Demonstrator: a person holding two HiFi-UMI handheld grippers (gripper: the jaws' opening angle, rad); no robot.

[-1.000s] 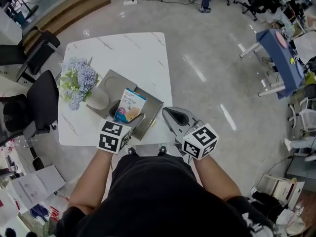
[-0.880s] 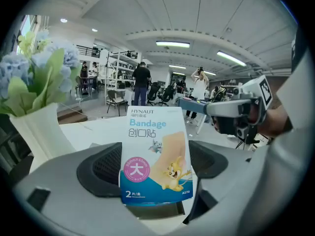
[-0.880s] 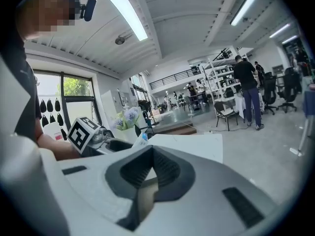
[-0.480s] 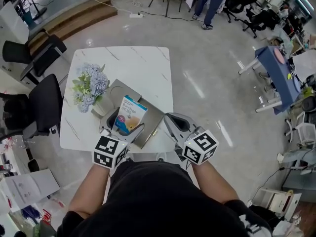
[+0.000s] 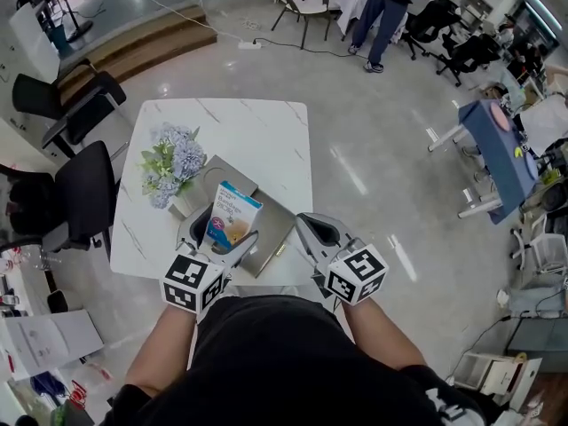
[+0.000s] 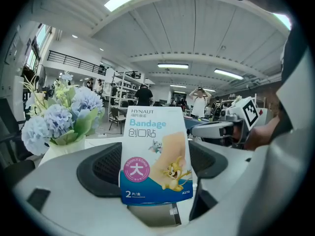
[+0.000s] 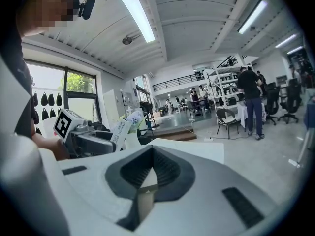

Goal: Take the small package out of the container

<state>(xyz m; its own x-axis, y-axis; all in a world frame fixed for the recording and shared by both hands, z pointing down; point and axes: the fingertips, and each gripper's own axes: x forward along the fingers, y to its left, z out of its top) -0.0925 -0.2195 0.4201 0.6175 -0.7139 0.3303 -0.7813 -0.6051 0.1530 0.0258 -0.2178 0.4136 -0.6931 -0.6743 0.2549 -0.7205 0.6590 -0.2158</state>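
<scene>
The small package (image 5: 232, 218) is a blue and white bandage box with a cartoon print. My left gripper (image 5: 222, 232) is shut on its lower edge and holds it upright over the grey container (image 5: 277, 224) on the white table (image 5: 257, 131). In the left gripper view the package (image 6: 156, 154) stands between the dark pads of the left gripper (image 6: 155, 183), its print facing the camera. My right gripper (image 5: 321, 230) hovers at the table's near right corner, shut on nothing. In its own view the right gripper (image 7: 145, 183) has its pads pressed together.
A white vase of pale blue flowers (image 5: 173, 165) stands just left of the container. Black chairs (image 5: 67, 193) sit along the table's left side. A person (image 5: 382, 3) stands far across the open grey floor. Desks and a blue table (image 5: 497, 140) lie to the right.
The left gripper kept its hold on the package and both grippers drew slightly nearer the body. The head view tilted, so the table sits lower in the picture.
</scene>
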